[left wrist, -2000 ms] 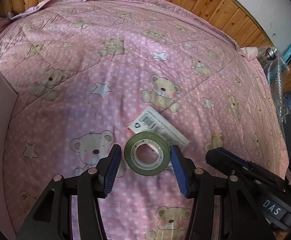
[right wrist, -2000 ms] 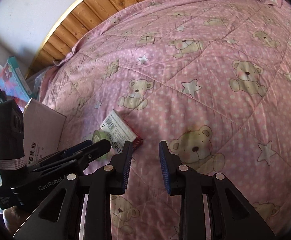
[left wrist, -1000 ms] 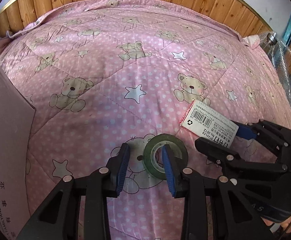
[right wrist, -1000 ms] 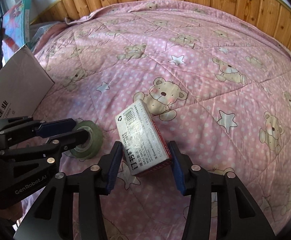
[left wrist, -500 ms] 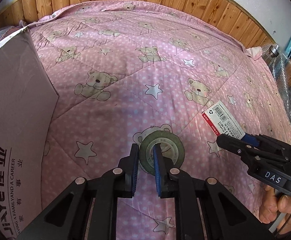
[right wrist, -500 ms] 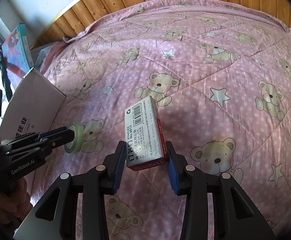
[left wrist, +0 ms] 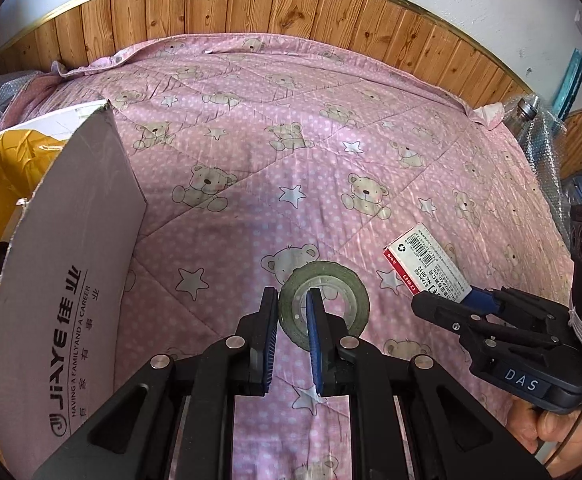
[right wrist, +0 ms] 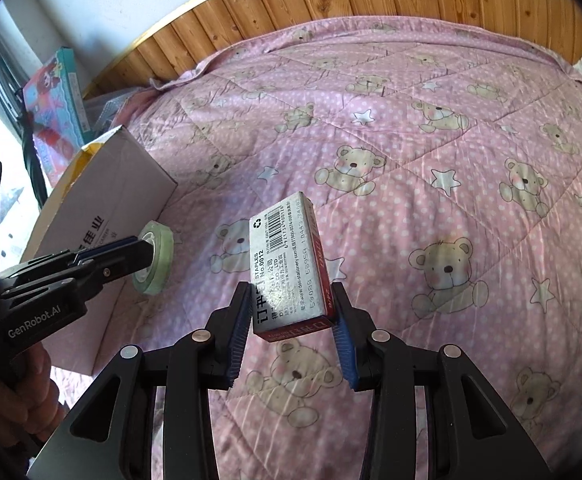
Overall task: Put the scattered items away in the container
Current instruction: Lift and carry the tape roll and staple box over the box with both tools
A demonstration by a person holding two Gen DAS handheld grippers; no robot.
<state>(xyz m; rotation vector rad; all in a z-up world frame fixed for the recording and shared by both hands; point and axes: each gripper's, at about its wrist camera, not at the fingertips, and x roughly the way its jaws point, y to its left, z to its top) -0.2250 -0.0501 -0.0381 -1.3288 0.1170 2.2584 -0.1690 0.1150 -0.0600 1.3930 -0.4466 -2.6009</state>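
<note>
Both things are now up off the bed. A moment ago the round green roll of sticky tape [left wrist: 325,304] lay flat on the pink quilt with teddy bears and stars [left wrist: 291,152], with the little grey and red cardboard box of staples [right wrist: 287,264] right next to it. Now each one is held in the air.

The left gripper [left wrist: 293,338] has its jaws pulled close together on one side of the tape ring. One jaw is inside the hole and the other is outside. In the right view the tape [right wrist: 153,256] hangs on its edge, close to the side of the big grey cardboard box with the yellow inside [left wrist: 71,264].

The right gripper [right wrist: 289,334] has its jaws closed on the two long sides of the staples box. The staples box sticks up and forward from the jaws, tipped a little, above the quilt.

So the picking up looks done for both. What is left, I think, is to carry them over the open top of the big box [right wrist: 111,196] and let go. The tape is nearer to it. The staples box must go farther to the left. The tape is pinched only on one thin side, so it could swing or slip.
</note>
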